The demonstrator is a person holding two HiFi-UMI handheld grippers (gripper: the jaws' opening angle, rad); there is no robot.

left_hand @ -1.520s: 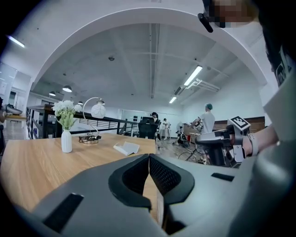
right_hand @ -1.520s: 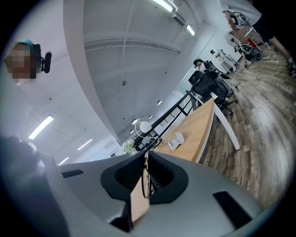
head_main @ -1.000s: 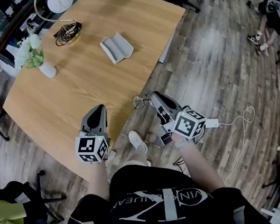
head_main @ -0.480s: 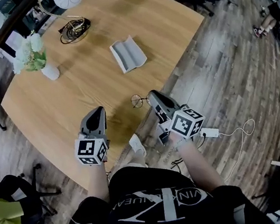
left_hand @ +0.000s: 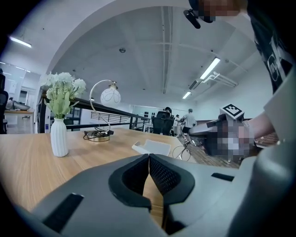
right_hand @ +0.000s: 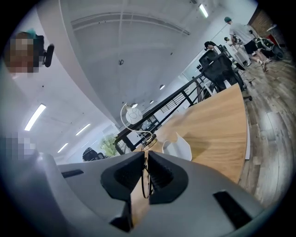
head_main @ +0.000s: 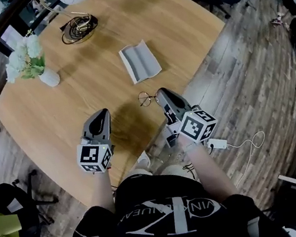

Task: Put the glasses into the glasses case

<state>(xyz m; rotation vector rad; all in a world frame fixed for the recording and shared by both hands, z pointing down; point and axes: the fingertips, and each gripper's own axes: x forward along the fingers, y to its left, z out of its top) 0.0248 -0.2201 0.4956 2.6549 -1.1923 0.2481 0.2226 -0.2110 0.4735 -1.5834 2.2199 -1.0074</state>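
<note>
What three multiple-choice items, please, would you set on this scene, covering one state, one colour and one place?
1. The glasses case lies: A shut; B open; C upside down.
2. The vase is: A white; B blue; C black.
3. The glasses are: A in the case; B clamped in the right tool; C beside the vase.

Answers: 1 B, its halves are spread apart. 2 A, its body is plain white. 3 B, the right gripper view shows the thin frame between closed jaws.

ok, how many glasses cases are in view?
1: the open grey glasses case lying on the wooden table, beyond the glasses clamped in the right gripper. None seem hidden.
</note>
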